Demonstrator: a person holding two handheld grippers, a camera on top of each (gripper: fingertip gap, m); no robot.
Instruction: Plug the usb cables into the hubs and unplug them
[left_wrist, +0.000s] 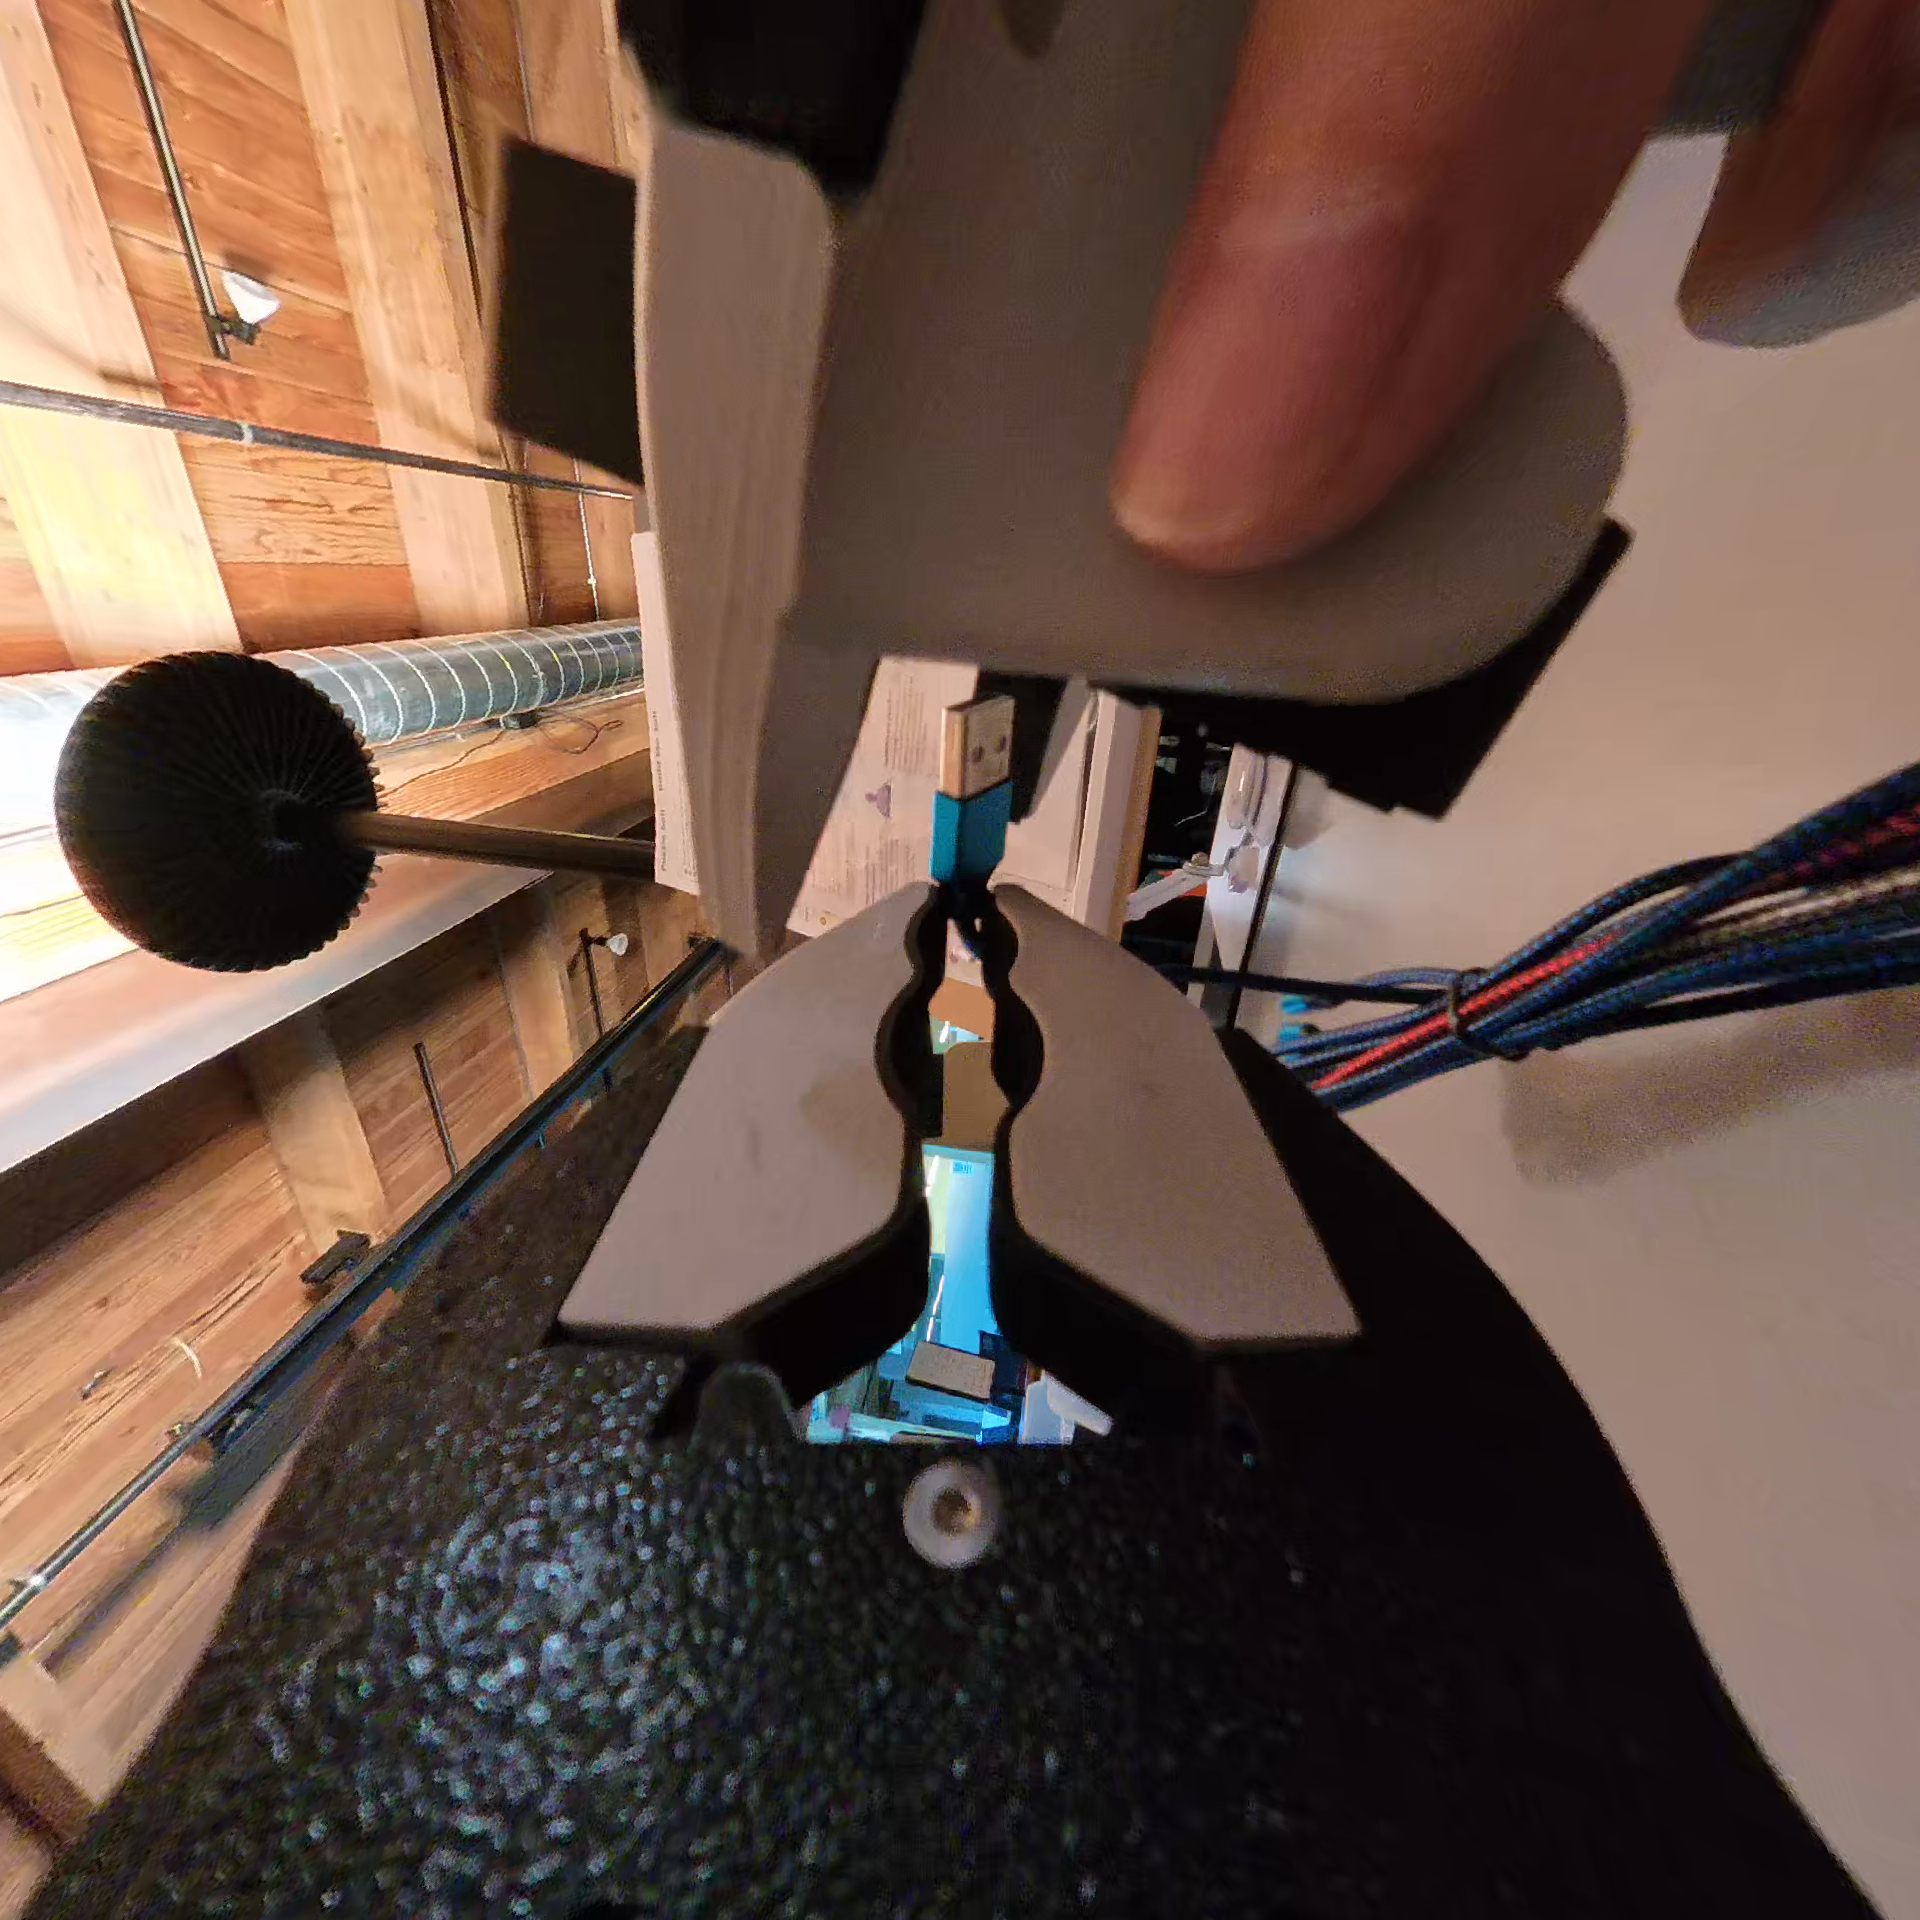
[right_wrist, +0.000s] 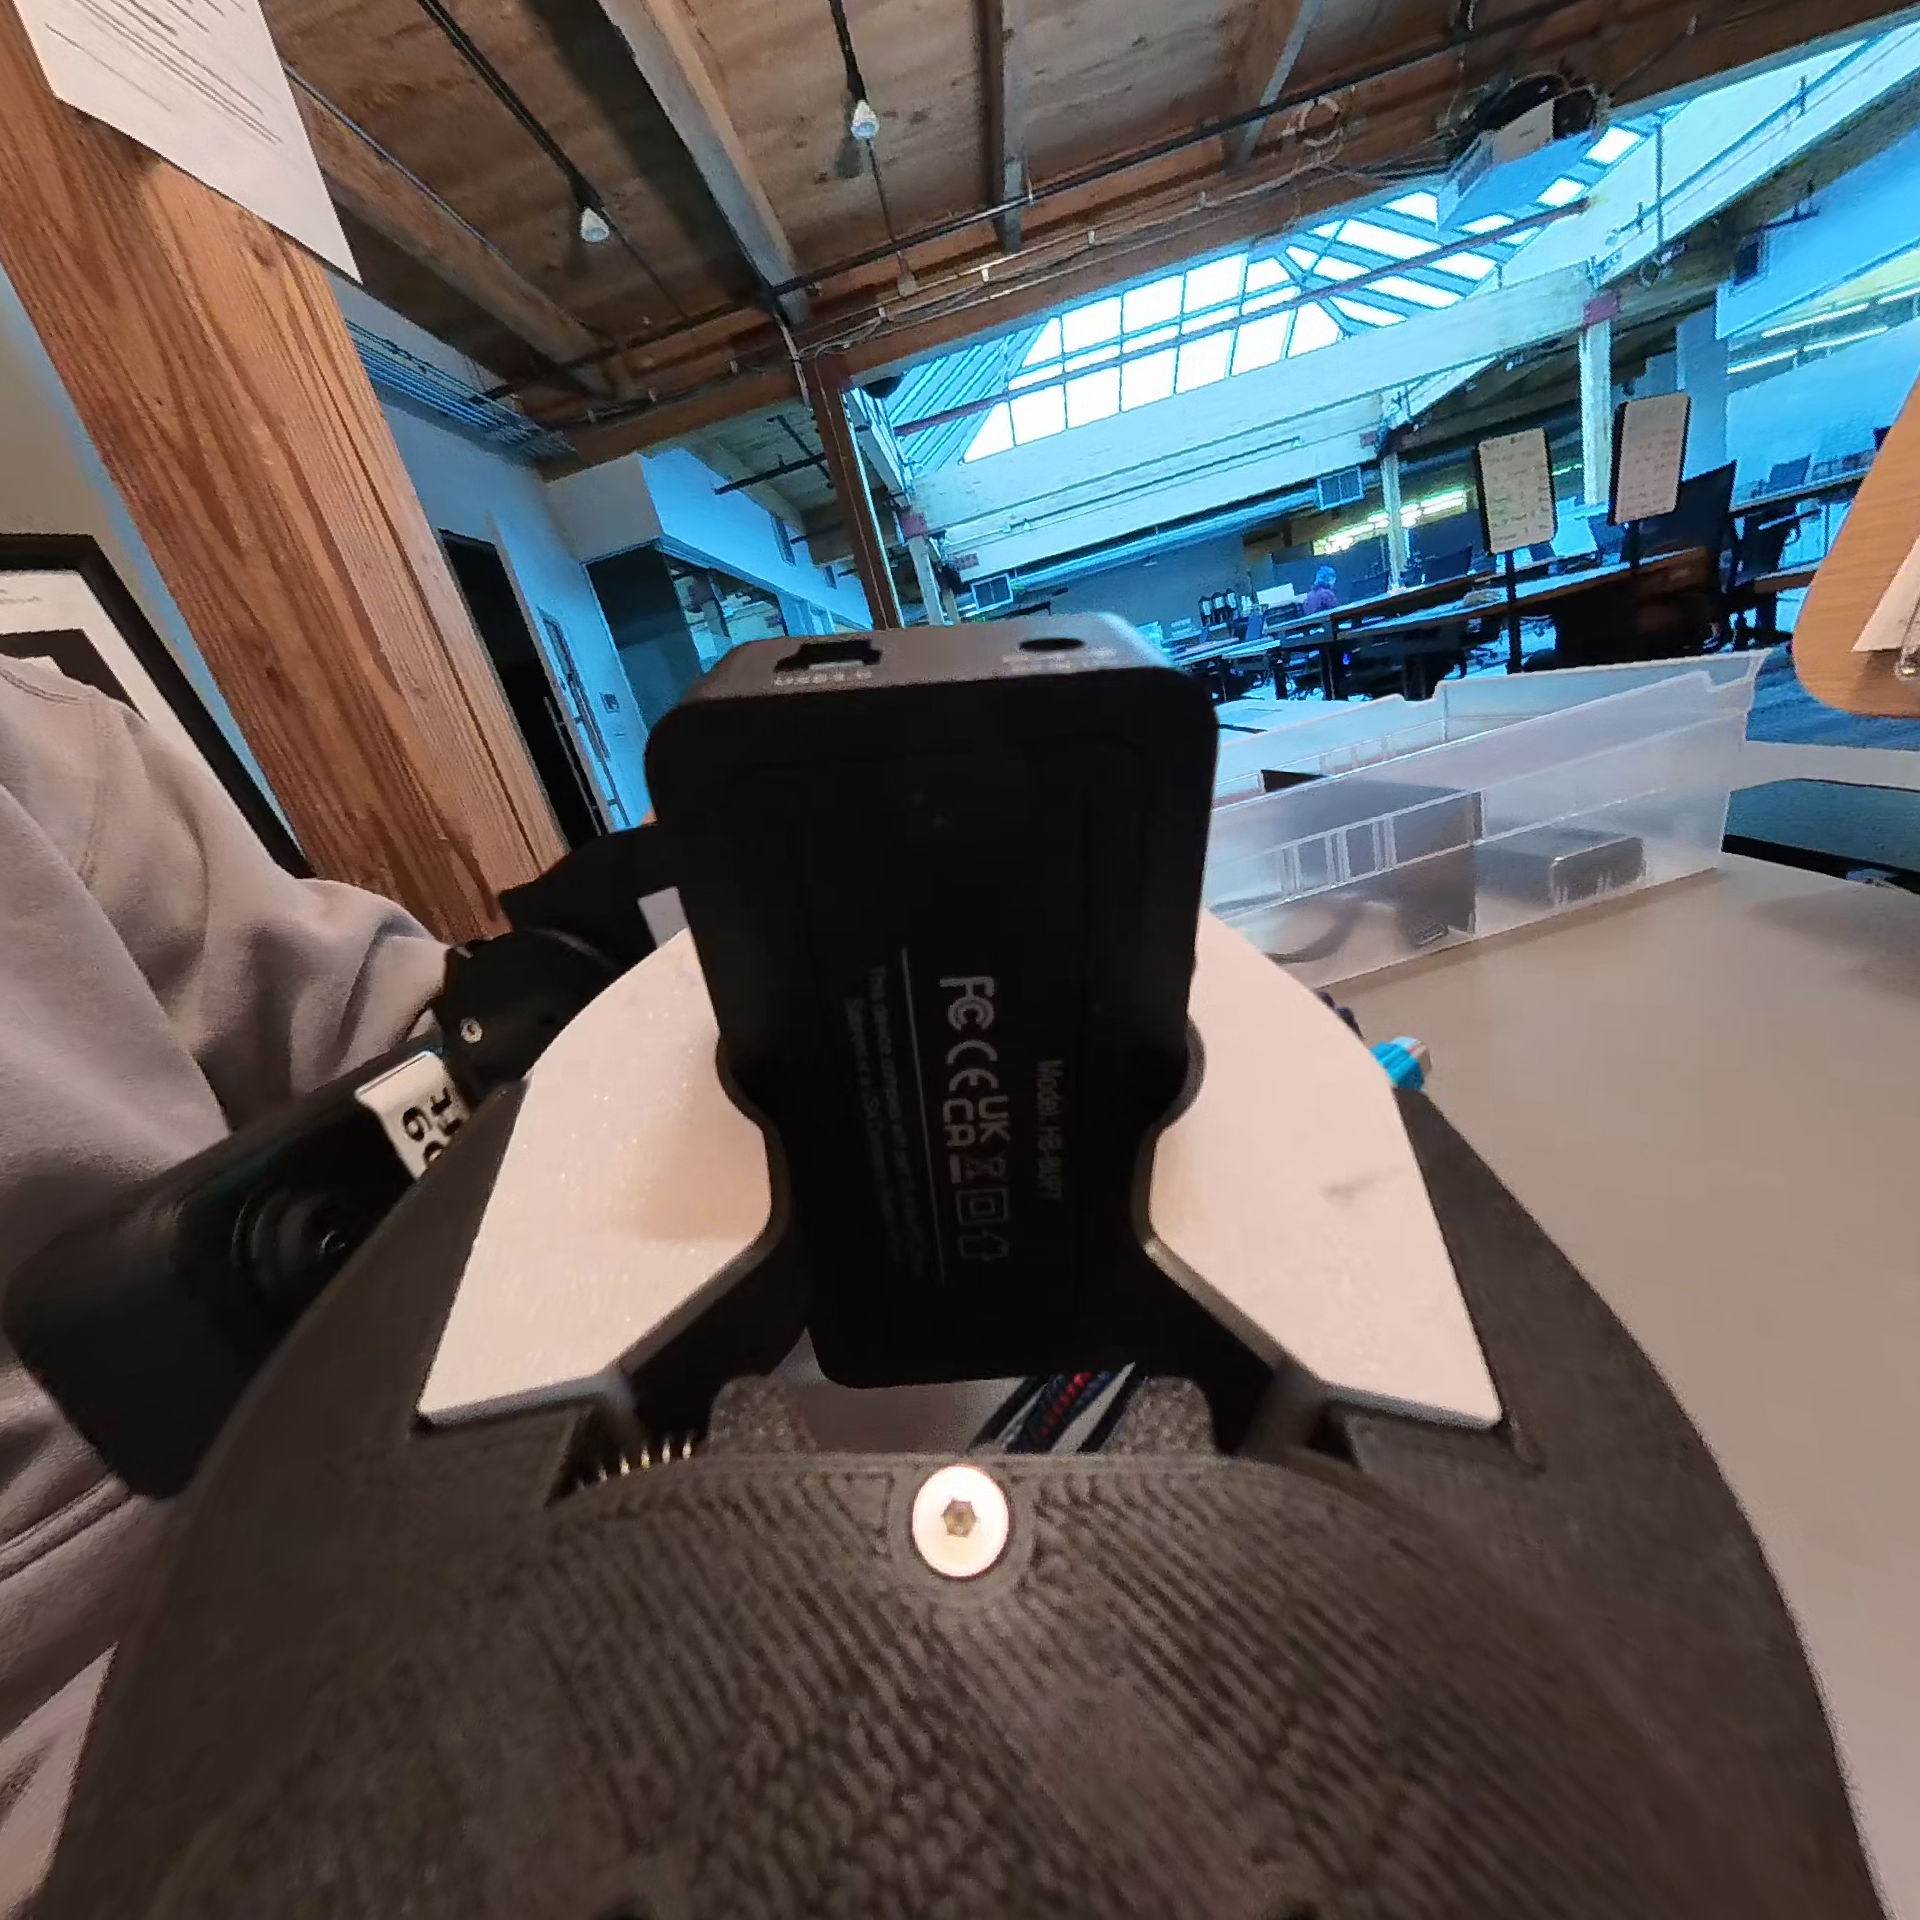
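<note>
In the left wrist view my left gripper (left_wrist: 966, 906) is shut on a blue braided USB cable just behind its teal plug (left_wrist: 971, 836). The plug's metal end (left_wrist: 979, 740) points away from me, close under the grey finger plate of the other gripper (left_wrist: 1039, 499), where a person's finger (left_wrist: 1320, 343) rests. In the right wrist view my right gripper (right_wrist: 956, 966) is shut on a black USB hub (right_wrist: 935, 883). It holds the hub upright with the labelled underside facing the camera. The hub's port side is hidden.
A tied bundle of blue, black and red braided cables (left_wrist: 1662, 956) lies on the grey table (right_wrist: 1662, 1143). A clear plastic bin (right_wrist: 1507, 769) with more hubs stands at the back right. A loose teal plug (right_wrist: 1397, 1060) lies beside my right gripper. A wooden post (right_wrist: 260, 520) and a grey sleeve (right_wrist: 156, 987) are at left.
</note>
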